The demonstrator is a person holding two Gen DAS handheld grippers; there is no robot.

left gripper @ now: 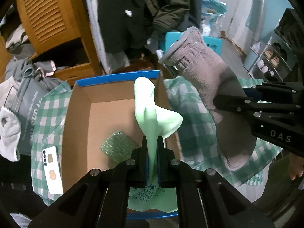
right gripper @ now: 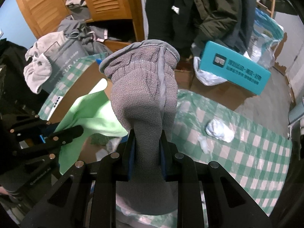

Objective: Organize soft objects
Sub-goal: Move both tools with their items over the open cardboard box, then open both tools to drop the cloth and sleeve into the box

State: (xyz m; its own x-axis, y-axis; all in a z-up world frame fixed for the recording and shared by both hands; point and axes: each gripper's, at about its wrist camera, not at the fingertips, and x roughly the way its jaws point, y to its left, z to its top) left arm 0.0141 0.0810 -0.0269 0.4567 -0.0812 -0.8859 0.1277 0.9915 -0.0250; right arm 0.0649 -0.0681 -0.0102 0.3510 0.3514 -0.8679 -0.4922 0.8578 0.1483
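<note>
Over the open brown cardboard box with a blue rim [left gripper: 117,78], the left gripper [left gripper: 153,142] has its two black fingers clamped tight on a thin pale-green cloth with printed black characters [left gripper: 150,112]. The cloth stands up from the pinch in a twisted fold above the box interior, and its printed end hangs below the fingers toward the camera. On the box floor lies a small piece of green bubble wrap [left gripper: 118,146].

To the right of the box, the right gripper [right gripper: 147,138] is closed on a grey fleece glove with a smooth grey-trimmed cuff [right gripper: 142,79]. The pads pinch the glove at its narrow middle. The cuff end rises beyond the fingertips and the other end hangs down toward the camera. In the left wrist view the glove sits clear of the box, beside its right wall and above the tabletop.

The box rests on a green-and-white checked tablecloth [right gripper: 247,142] under clear plastic. A white phone [left gripper: 52,169] lies on the cloth left of the box. A crumpled white wad [right gripper: 219,130] lies on the cloth to the right. A teal rectangular box with printed text [right gripper: 235,67] sits beyond the table.
</note>
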